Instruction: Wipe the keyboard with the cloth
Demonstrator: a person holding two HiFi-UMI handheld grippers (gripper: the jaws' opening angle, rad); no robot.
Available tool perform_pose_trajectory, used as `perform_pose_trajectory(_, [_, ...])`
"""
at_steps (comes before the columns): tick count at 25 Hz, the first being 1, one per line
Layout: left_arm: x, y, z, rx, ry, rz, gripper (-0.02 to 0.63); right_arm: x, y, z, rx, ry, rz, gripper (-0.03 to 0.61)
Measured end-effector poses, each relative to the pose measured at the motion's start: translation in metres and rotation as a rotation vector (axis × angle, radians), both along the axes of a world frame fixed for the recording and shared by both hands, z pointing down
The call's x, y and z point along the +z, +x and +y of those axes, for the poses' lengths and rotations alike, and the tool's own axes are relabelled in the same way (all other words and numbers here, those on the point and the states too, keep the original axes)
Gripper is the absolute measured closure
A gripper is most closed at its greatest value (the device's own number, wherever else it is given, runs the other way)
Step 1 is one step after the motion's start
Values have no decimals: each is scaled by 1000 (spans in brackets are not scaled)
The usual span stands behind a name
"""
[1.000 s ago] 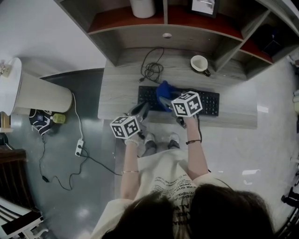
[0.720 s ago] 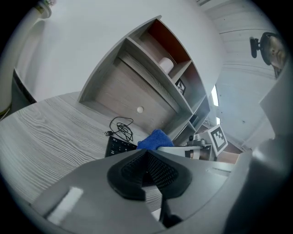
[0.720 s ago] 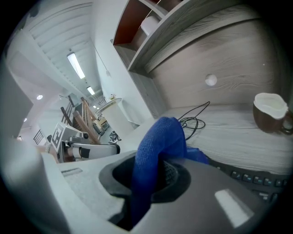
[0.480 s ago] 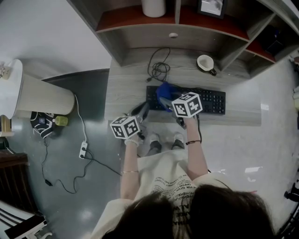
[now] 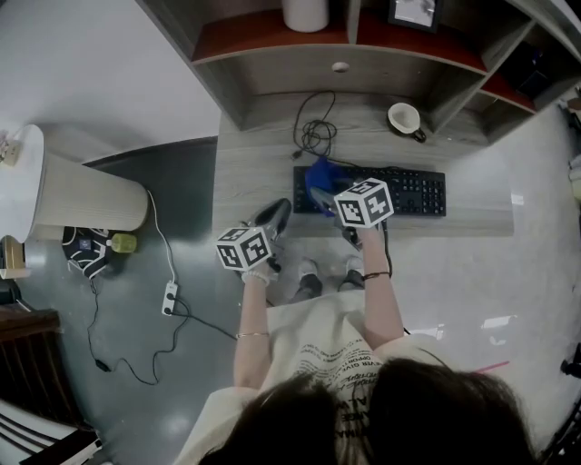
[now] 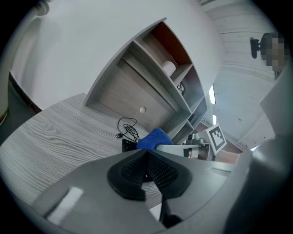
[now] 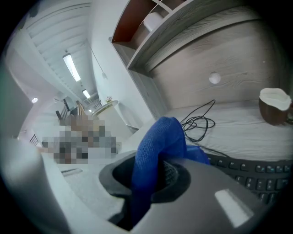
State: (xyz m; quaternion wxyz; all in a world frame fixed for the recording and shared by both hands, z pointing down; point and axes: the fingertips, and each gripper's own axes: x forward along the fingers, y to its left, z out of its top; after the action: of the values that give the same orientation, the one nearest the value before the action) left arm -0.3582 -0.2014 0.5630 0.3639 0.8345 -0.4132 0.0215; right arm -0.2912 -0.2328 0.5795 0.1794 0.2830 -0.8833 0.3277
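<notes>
1 cloth (image 7: 158, 137), pinched in right claw (image 7: 153, 177).

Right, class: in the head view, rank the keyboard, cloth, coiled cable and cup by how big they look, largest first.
1. keyboard
2. cloth and coiled cable: about alike, and the cloth is partly covered, so no ranking between them
3. cup, slightly smaller

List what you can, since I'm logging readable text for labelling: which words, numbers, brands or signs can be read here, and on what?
None can be read for certain.
Print on the shirt: several dark lines, too small to read.
Legends on the keyboard keys: too small and blurred.
Faces of the marker cubes: black-and-white square patterns, no words.
The framed picture: nothing legible.
</notes>
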Motion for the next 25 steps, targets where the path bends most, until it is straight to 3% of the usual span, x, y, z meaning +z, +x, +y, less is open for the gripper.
perform_pose_trajectory(25, [3, -43, -1, 73, 16, -9, 615, 2, -50, 0, 70, 33, -2, 520])
